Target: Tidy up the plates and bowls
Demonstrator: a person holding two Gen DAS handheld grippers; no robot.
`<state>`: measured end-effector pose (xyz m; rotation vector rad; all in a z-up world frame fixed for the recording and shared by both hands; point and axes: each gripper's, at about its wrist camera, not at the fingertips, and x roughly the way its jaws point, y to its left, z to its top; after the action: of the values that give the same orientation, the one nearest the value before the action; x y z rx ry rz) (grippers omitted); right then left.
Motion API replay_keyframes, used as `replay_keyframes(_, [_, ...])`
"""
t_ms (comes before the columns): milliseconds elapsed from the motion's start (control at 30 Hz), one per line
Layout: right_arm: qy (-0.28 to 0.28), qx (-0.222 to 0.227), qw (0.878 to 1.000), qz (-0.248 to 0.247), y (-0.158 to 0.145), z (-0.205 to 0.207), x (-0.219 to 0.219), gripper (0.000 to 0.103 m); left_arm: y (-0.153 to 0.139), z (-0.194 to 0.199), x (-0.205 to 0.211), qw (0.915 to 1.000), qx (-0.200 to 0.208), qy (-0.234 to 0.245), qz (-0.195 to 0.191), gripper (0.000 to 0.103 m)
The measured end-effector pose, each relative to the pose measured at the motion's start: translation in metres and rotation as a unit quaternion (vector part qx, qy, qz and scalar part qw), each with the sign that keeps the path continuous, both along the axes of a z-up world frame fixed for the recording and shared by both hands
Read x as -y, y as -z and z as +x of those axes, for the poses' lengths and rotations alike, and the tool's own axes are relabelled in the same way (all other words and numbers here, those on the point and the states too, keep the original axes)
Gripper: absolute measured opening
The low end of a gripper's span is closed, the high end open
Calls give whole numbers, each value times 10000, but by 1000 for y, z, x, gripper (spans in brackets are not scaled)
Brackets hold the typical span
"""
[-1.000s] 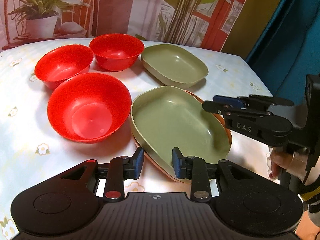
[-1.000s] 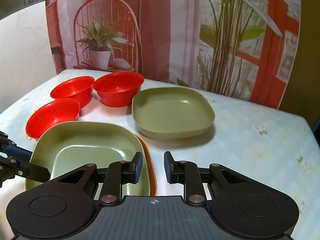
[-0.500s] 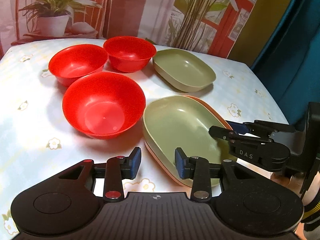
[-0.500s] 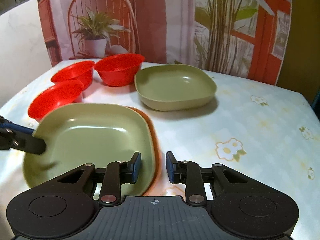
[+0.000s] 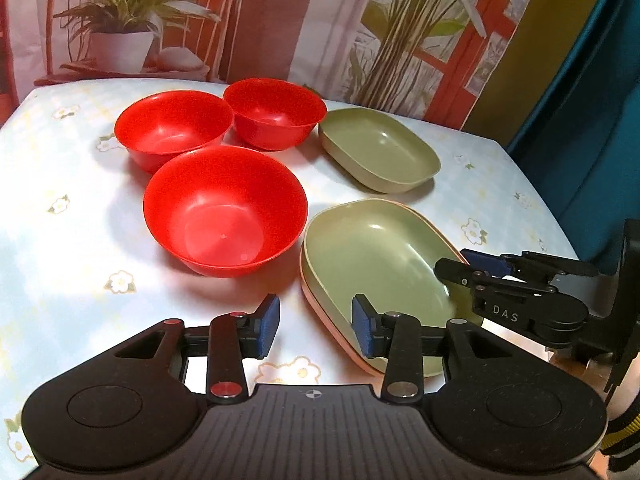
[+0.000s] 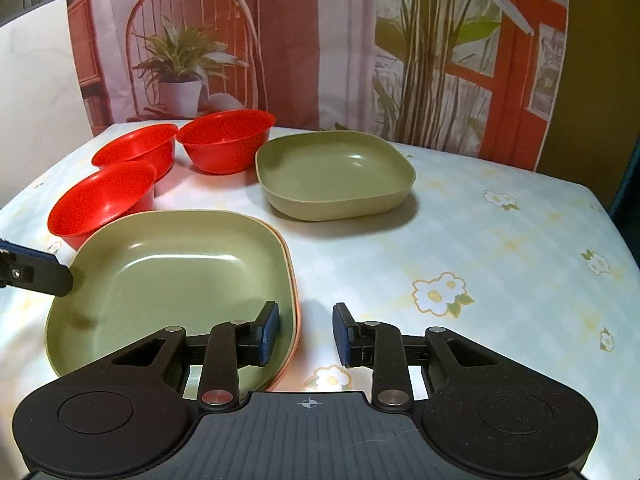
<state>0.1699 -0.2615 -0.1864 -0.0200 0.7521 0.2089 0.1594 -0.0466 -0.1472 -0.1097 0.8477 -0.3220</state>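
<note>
Three red bowls sit at the back left: a near one (image 5: 224, 210) (image 6: 102, 202), a left one (image 5: 172, 130) (image 6: 136, 148) and a far one (image 5: 274, 112) (image 6: 226, 140). A green plate (image 5: 376, 272) (image 6: 172, 284) lies nested on an orange plate (image 5: 336, 336) (image 6: 294, 320). A second green plate (image 5: 378, 150) (image 6: 334, 172) lies alone behind. My left gripper (image 5: 316, 330) is open and empty at the stack's near edge. My right gripper (image 6: 306, 334) (image 5: 460, 266) is open and empty beside the stack's right edge.
The table (image 5: 60, 248) (image 6: 500, 264) has a pale floral cloth. A printed backdrop with plants (image 6: 320, 40) hangs behind it. A teal curtain (image 5: 580, 120) stands past the table's right edge.
Both grippers have drawn back and up from the stacked plates. The dishes have not moved.
</note>
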Motion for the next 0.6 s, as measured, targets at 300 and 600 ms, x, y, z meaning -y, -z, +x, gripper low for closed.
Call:
replay_keyframes(300, [46,87,9999,-23,-3,-3,2,27,8,-2,2,10000,78,34,34,45])
replay_keyframes(600, [25,94,9999,-77,-4,-3,1,27,7,-2,5,9998,108,94,115,45])
